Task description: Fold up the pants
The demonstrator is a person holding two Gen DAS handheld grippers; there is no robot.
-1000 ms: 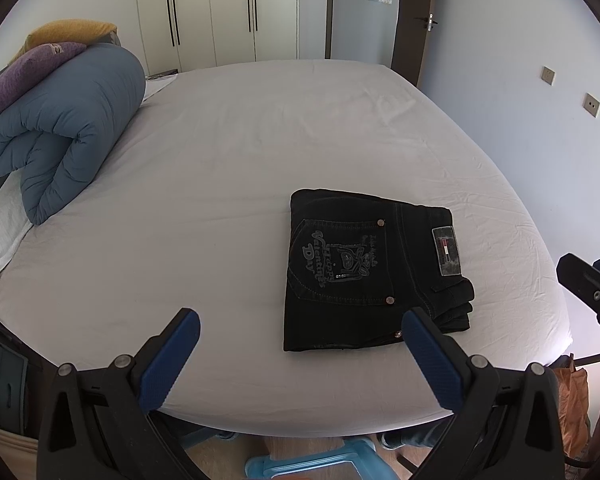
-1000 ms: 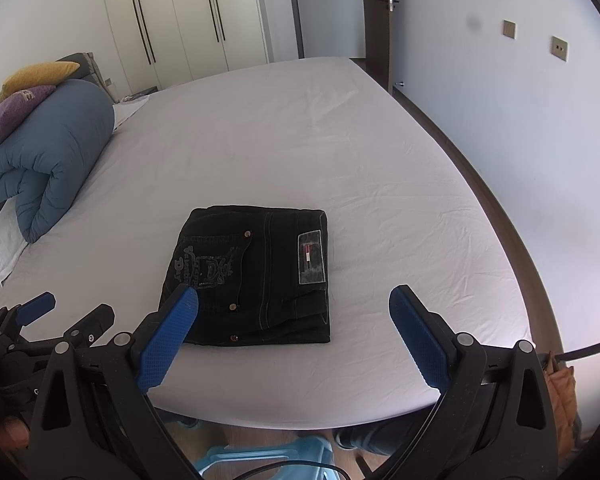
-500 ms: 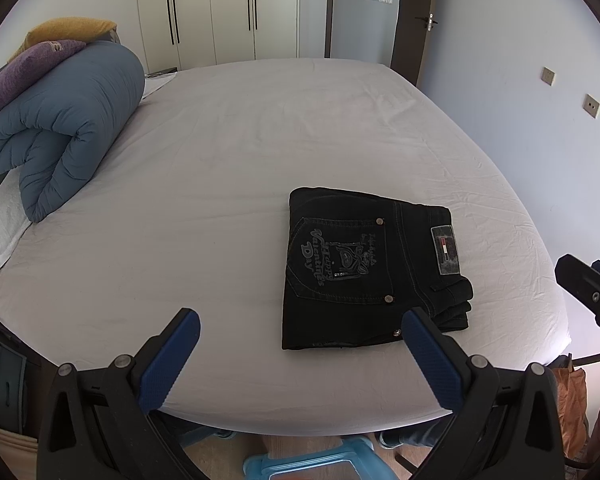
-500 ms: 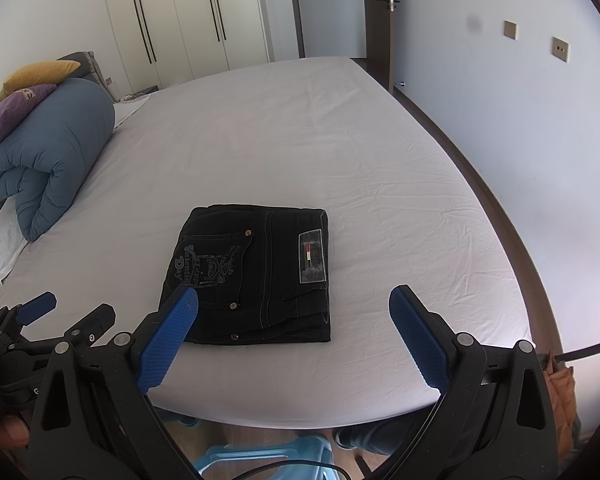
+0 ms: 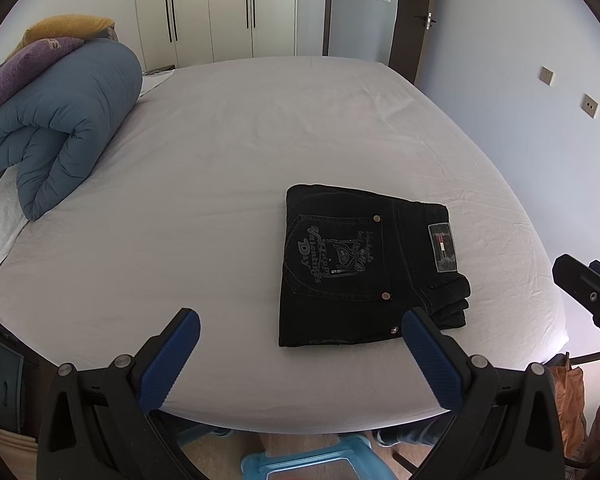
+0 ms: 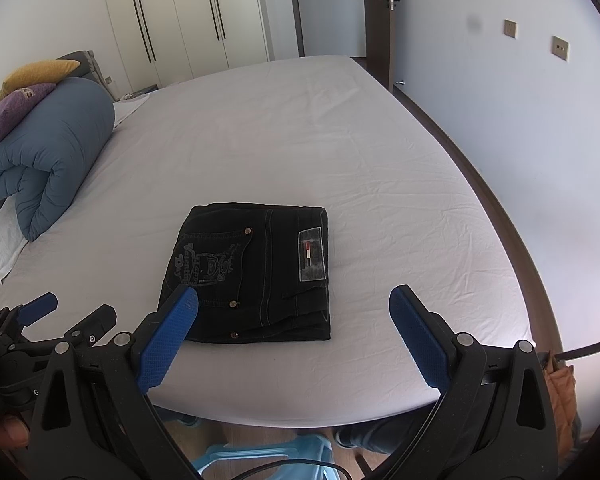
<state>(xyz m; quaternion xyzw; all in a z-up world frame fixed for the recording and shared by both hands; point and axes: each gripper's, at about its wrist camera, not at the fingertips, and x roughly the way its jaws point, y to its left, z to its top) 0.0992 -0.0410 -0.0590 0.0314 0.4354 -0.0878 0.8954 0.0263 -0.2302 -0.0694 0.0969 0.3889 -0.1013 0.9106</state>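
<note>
Black jeans (image 5: 363, 268) lie folded into a compact rectangle on the white bed (image 5: 240, 160), back pocket embroidery and waist label facing up; they also show in the right wrist view (image 6: 256, 276). My left gripper (image 5: 300, 322) is open and empty, held back over the bed's near edge, left of the jeans. My right gripper (image 6: 294, 300) is open and empty, held back above the near edge, in front of the jeans. The right gripper shows at the left wrist view's right edge (image 5: 587, 284); the left gripper shows at the right wrist view's lower left (image 6: 68, 316).
A rolled blue duvet (image 5: 64, 124) with purple and yellow pillows (image 5: 32, 52) lies at the bed's far left. White wardrobes (image 5: 220, 4) and a door stand behind. A wall (image 6: 519, 100) runs along the bed's right side. A blue plastic stool (image 5: 307, 460) stands on the floor below.
Both grippers stay open and nearly still; the view shifts only slightly. The jeans have not moved.
</note>
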